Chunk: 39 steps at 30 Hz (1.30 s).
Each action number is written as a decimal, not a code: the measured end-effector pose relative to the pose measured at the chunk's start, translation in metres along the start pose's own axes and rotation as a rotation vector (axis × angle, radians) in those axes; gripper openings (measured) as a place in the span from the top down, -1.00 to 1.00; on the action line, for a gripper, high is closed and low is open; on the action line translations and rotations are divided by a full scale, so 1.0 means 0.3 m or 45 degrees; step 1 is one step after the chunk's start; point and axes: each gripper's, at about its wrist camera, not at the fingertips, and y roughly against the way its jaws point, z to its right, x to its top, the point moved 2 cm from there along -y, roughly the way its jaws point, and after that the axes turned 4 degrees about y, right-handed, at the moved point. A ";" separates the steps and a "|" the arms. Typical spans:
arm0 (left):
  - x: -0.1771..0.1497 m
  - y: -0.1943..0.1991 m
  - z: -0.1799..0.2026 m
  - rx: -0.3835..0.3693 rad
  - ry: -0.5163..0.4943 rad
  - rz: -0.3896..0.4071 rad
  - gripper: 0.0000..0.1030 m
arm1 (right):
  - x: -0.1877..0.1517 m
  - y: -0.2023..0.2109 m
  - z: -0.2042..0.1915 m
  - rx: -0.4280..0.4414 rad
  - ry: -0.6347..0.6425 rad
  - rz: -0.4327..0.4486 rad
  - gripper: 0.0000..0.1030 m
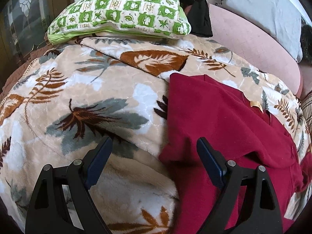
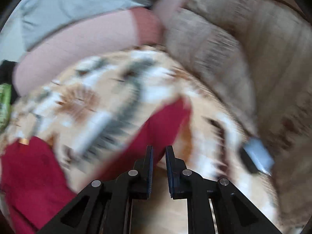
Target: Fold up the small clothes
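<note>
Clearly the soft, light red garment [image 1: 224, 117] lies on the blanket [image 1: 78, 97], best gripped at its edge; left tongs [image 1: 154, 146] gape empty, right tongs [image 2: 159, 150] nearly closed, holding unclear.

Leaf-print blanket [image 1: 87, 97], green checked pillow [image 1: 120, 13], grey pillow [image 1: 263, 13], pink sheet [image 1: 253, 46]

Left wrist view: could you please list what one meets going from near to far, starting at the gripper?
left gripper, open → red garment on the leaf-print blanket → green checked pillow → black clothing behind it.
</note>
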 end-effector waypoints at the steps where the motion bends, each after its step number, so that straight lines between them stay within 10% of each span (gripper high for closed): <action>1: -0.002 -0.001 0.000 -0.003 0.003 -0.004 -0.71 | -0.020 0.001 0.035 -0.007 -0.009 -0.016 0.77; 5: -0.010 -0.001 -0.001 0.009 0.003 -0.003 -0.71 | -0.036 0.044 0.053 0.154 -0.052 0.019 0.64; 9: -0.012 -0.006 0.001 0.017 -0.006 -0.003 -0.71 | 0.036 0.028 -0.058 0.349 -0.099 0.057 -0.14; 20: -0.004 -0.023 0.007 0.015 -0.026 -0.007 -0.71 | 0.122 -0.340 -0.216 0.090 -0.198 -0.268 -0.14; 22: -0.003 -0.022 0.009 0.015 -0.029 -0.007 -0.71 | 0.122 -0.338 -0.242 0.063 -0.121 -0.234 -0.02; 24: -0.005 -0.017 0.014 0.024 -0.043 -0.002 -0.71 | 0.122 -0.326 -0.231 0.056 -0.105 -0.209 0.57; 28: 0.001 0.001 0.014 0.012 -0.030 0.017 -0.71 | 0.122 -0.222 -0.161 0.224 -0.164 -0.121 0.84; 33: 0.011 0.035 0.011 -0.021 -0.007 0.042 -0.71 | 0.210 0.094 -0.103 0.558 -0.184 0.245 0.85; 39: 0.034 0.083 -0.003 -0.091 0.030 0.093 -0.71 | 0.340 0.443 -0.403 0.999 0.137 0.496 0.85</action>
